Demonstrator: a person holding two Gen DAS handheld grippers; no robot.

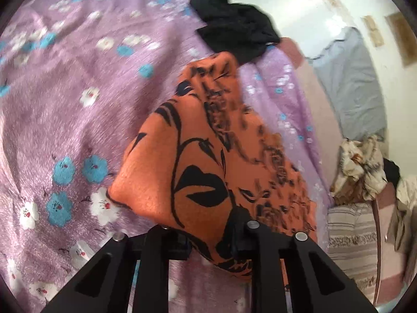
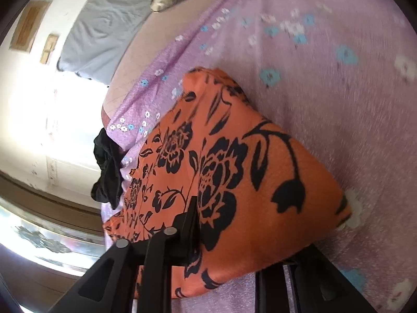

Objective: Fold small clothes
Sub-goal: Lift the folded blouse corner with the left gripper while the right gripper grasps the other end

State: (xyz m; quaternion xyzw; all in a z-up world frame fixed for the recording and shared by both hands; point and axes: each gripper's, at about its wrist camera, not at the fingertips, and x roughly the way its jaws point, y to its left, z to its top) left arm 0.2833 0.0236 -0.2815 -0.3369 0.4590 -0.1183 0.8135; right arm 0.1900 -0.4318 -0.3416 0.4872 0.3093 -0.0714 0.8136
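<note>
Lilac floral bedspread (image 1: pixel 65 104) underlies the orange garment (image 1: pixel 208 169) clamped by left gripper (image 1: pixel 211 237) and right gripper (image 2: pixel 234 247).

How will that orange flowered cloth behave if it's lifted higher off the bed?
Likely floppy: the orange cloth already drapes and creases from the left tongs. Probably light, since it hangs in thin folds. Its fuzzy-looking surface suggests it won't slip easily.
</note>
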